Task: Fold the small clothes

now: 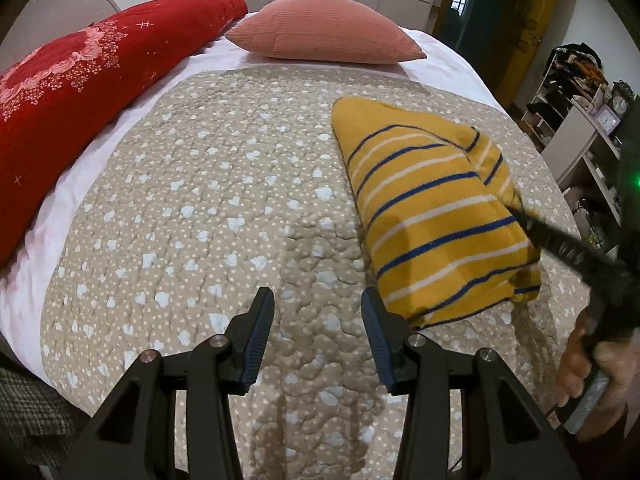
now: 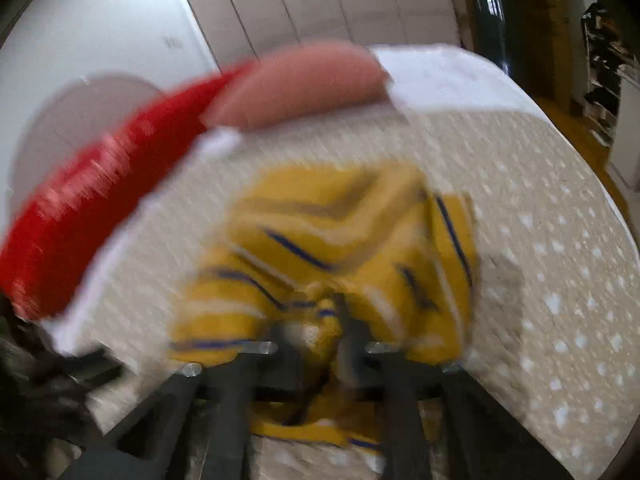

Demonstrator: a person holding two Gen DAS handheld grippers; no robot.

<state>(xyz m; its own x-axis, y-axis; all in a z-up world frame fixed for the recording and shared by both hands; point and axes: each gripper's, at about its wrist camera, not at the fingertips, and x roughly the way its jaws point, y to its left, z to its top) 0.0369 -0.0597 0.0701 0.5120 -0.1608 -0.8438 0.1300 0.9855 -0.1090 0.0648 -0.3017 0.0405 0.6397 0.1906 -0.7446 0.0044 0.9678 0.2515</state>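
Note:
A small yellow garment with blue and white stripes [image 1: 436, 216] is lifted off the beige quilted bedspread [image 1: 220, 208] on its right side, hanging tent-like. My right gripper [image 1: 524, 220] reaches in from the right and is shut on the garment's right edge. In the blurred right wrist view the garment [image 2: 328, 248] bunches right at my shut right gripper [image 2: 328, 316]. My left gripper [image 1: 318, 328] is open and empty, low over the bedspread, its right finger beside the garment's near corner.
A red floral quilt [image 1: 80, 92] lies along the bed's left side and a pink pillow [image 1: 324, 30] at the head. Shelves with clutter [image 1: 580, 112] stand right of the bed. The bed's white sheet edge [image 1: 36, 240] shows at the left.

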